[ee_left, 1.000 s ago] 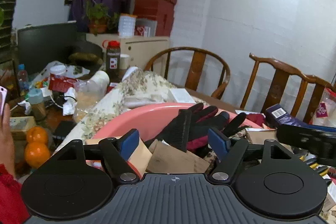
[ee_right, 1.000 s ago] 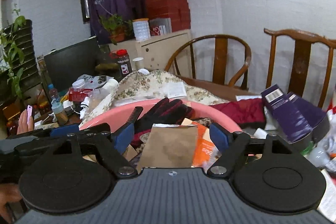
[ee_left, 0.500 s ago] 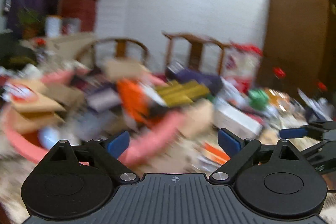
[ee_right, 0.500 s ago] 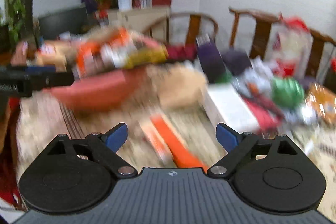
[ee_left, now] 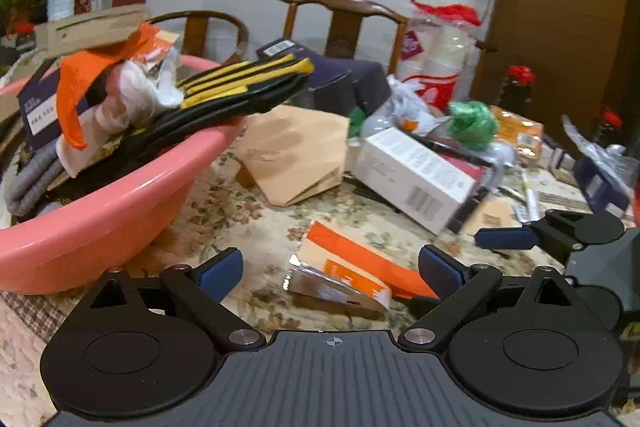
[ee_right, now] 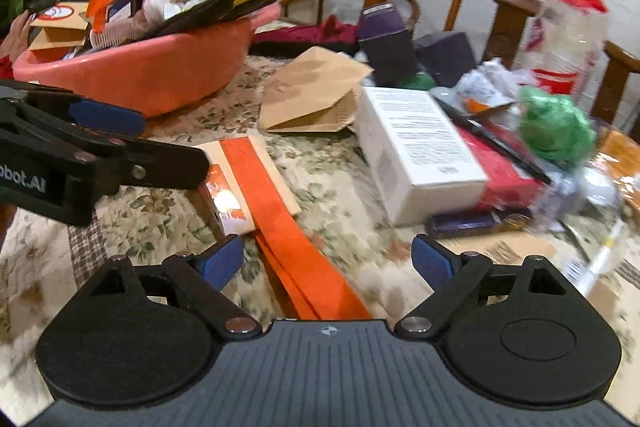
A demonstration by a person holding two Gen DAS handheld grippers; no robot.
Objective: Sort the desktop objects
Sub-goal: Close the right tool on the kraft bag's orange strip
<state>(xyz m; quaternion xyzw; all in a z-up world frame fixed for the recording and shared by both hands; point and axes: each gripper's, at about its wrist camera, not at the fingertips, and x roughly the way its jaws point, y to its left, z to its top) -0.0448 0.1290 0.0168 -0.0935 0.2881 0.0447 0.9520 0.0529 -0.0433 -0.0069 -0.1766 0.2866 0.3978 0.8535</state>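
Note:
A pink basin [ee_left: 100, 211] heaped with gloves, packets and cardboard stands at the left; it also shows in the right wrist view [ee_right: 160, 67]. An orange and cream packet [ee_left: 344, 267] lies flat on the floral cloth just ahead of my left gripper [ee_left: 330, 267], which is open and empty. The same packet [ee_right: 276, 211] lies between the fingers of my right gripper [ee_right: 328, 259], also open and empty. A brown paper bag [ee_left: 296, 151], a white box [ee_left: 412, 175] and a green bundle [ee_left: 472, 123] lie beyond.
Purple boxes [ee_left: 336, 79], a red-topped plastic bag [ee_left: 436, 59] and small clutter crowd the far right of the table. Two wooden chairs [ee_left: 344, 15] stand behind it. The right gripper shows at the left wrist view's right edge [ee_left: 560, 231].
Both grippers have swung right and down from over the pink basin to low over the table by the orange packet. Both stay open and empty.

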